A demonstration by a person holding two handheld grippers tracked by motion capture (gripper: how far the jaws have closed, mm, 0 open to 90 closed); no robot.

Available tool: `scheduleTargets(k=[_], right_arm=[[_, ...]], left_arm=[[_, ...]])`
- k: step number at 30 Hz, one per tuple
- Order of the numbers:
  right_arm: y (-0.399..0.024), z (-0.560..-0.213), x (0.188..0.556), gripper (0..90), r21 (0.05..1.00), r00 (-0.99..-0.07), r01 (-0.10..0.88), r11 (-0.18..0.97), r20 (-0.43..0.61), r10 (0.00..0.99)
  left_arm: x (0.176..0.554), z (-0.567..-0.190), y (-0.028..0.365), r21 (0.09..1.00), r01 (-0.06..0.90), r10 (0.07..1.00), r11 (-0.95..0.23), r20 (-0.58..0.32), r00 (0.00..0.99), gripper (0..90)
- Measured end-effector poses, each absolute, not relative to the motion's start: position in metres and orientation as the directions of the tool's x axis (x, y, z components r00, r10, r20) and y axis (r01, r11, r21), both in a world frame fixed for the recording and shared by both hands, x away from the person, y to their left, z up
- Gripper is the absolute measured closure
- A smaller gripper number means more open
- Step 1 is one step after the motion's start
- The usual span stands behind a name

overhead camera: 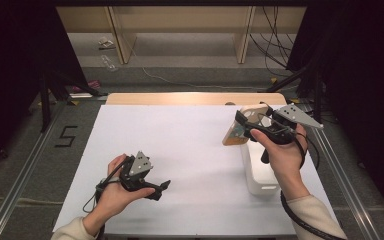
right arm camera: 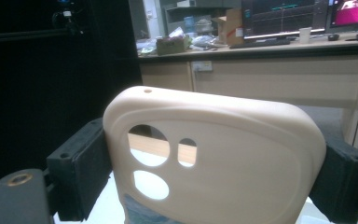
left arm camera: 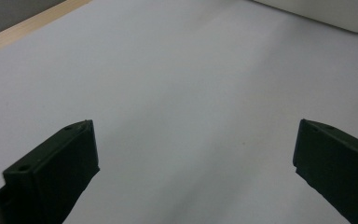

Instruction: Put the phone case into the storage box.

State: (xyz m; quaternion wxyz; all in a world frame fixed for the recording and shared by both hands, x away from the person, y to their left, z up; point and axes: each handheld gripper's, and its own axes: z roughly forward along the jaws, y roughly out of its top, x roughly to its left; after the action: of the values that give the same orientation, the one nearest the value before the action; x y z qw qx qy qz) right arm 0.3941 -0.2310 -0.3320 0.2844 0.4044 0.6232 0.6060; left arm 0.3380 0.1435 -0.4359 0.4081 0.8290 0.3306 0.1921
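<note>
The left tool rests low on the white counter, its jaws wide with nothing between them. Farther off, the right tool is raised, clamping a beige phone case by its sides, above a white box.

One numeral on the floor is all I can read.

A black "5" is marked on the grey floor left of my desk, in the high view. The screens on the far counter, seen in the right gripper view, carry lines too small and blurred for me to read.
</note>
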Motion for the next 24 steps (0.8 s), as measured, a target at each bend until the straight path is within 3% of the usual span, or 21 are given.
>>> scheduleTargets(k=[24], right_arm=[[-0.249, -0.329, 0.398, 13.3, 0.986, -0.463, 0.149, -0.075, 0.136, 0.876]], left_arm=[[0.338, -0.436, 0.144, 0.804, 0.393, 0.706, -0.446, 0.046, 0.707, 0.0]])
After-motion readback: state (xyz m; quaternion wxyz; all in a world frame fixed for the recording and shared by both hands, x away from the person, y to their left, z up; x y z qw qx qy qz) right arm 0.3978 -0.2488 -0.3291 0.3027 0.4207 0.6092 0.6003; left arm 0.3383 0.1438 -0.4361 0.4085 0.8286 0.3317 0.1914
